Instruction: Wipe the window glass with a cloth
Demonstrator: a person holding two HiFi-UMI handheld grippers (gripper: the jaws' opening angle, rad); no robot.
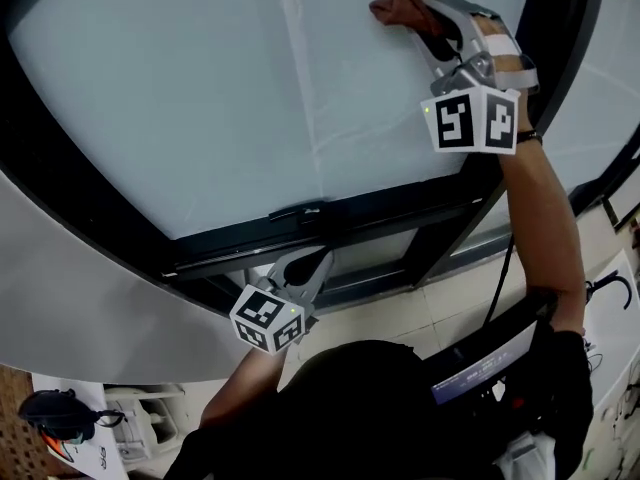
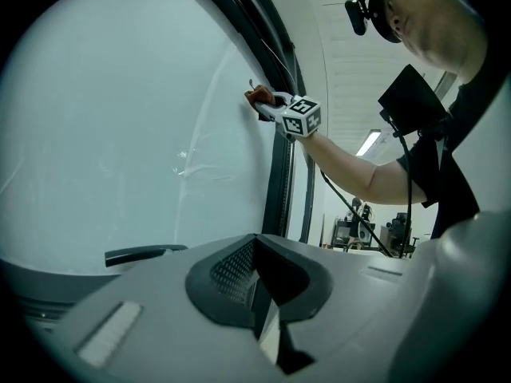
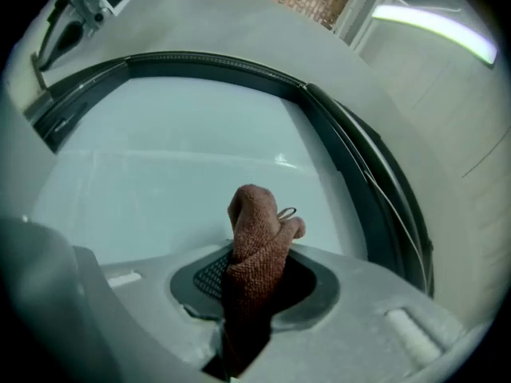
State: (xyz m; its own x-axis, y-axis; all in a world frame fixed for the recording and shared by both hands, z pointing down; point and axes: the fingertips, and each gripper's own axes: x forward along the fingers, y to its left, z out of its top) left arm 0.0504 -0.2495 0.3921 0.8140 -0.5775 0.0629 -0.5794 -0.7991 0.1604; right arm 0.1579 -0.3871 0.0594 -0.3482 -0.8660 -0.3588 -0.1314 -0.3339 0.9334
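One cloth (image 3: 254, 238): brown, pinched in right gripper (image 1: 435, 30), tip on window glass (image 1: 200, 98) for wiping.
Left gripper (image 1: 312, 266): jaws together, empty, parked low, apparently idle.

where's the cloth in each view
Head view: cloth at the top, right of centre, in the right gripper, against the glass.
Left gripper view: cloth small, upper middle, at the glass's right edge.
Right gripper view: cloth bottom centre, between the jaws.
Shared landmark: the dark window frame beside the cloth.
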